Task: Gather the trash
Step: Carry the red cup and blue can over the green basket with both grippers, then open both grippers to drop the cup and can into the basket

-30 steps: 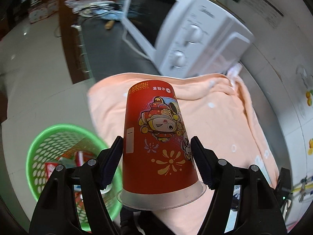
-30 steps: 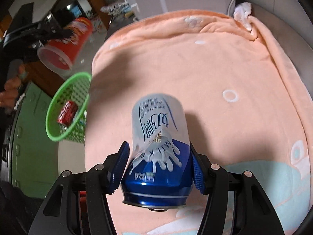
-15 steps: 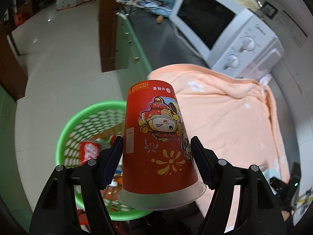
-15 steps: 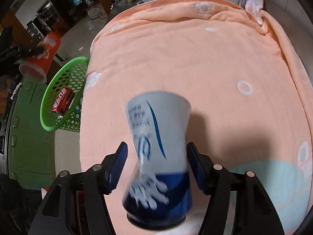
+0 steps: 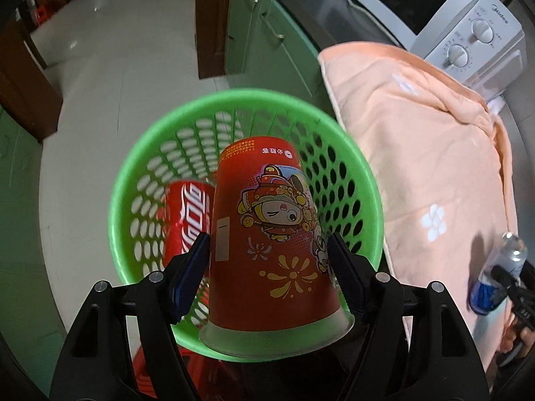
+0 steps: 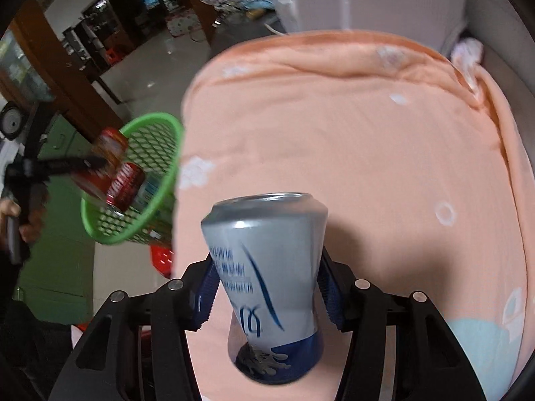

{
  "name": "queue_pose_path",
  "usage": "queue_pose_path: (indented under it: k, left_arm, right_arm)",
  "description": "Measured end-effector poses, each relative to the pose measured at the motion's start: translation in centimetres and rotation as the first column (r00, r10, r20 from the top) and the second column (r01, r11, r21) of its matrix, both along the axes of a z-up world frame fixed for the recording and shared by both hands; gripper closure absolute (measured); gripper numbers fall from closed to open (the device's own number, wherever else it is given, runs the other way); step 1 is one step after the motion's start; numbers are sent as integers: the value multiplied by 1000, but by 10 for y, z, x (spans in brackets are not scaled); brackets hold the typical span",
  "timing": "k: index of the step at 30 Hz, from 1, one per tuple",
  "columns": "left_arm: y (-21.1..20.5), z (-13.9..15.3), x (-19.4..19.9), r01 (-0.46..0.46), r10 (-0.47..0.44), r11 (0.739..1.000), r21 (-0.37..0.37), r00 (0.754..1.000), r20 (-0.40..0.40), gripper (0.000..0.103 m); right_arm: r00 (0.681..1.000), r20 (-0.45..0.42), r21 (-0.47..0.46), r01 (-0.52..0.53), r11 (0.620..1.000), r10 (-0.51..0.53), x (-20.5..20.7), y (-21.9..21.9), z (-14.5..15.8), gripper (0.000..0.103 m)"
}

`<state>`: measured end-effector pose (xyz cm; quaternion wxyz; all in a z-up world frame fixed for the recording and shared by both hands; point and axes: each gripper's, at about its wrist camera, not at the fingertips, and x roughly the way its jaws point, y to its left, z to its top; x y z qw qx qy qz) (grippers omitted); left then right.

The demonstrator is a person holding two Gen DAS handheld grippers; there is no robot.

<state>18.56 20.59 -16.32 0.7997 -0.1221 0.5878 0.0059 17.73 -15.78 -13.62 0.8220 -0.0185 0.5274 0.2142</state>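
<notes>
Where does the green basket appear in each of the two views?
Left wrist: green basket fills the centre, behind the red cup held in the left tongs.
Right wrist: basket at the left, beside the blanket's edge.
Shared landmark: the peach blanket.

I am in a home kitchen: a white microwave (image 5: 444, 23) with two round dials stands on a dark counter (image 5: 321, 16), and just in front of the microwave a peach towel (image 5: 431, 153) with small flower prints covers the worktop. Below the counter, left of the microwave, run green cabinet doors (image 5: 264, 43) with metal handles. A green plastic basket (image 5: 140, 180) sits on the pale tiled floor (image 5: 110, 77) beside them. Beyond the microwave, brown wooden door frames (image 6: 50, 73) open into further cluttered rooms
</notes>
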Motion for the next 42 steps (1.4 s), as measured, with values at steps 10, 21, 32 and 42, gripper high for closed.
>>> queue_pose_path:
  k: [10, 21, 32, 42]
  left_arm:
    - [19, -3, -28, -17, 17, 999, -34, 1000, 4, 29]
    - [47, 20, -69, -74, 74, 997, -3, 995, 74, 28]
    - [54, 48, -80, -83, 67, 992, 96, 985, 160, 17]
    - [47, 68, -73, -37, -1, 985, 169, 976, 216, 14]
  right_arm:
    - [988, 54, 69, -148, 987, 145, 23, 101, 22, 52]
    - [959, 34, 38, -281, 959, 280, 41, 213, 8, 52]
    - [966, 17, 61, -258, 964, 258, 42, 243, -4, 28]
    - [982, 49, 74, -187, 980, 184, 40, 226, 12, 26]
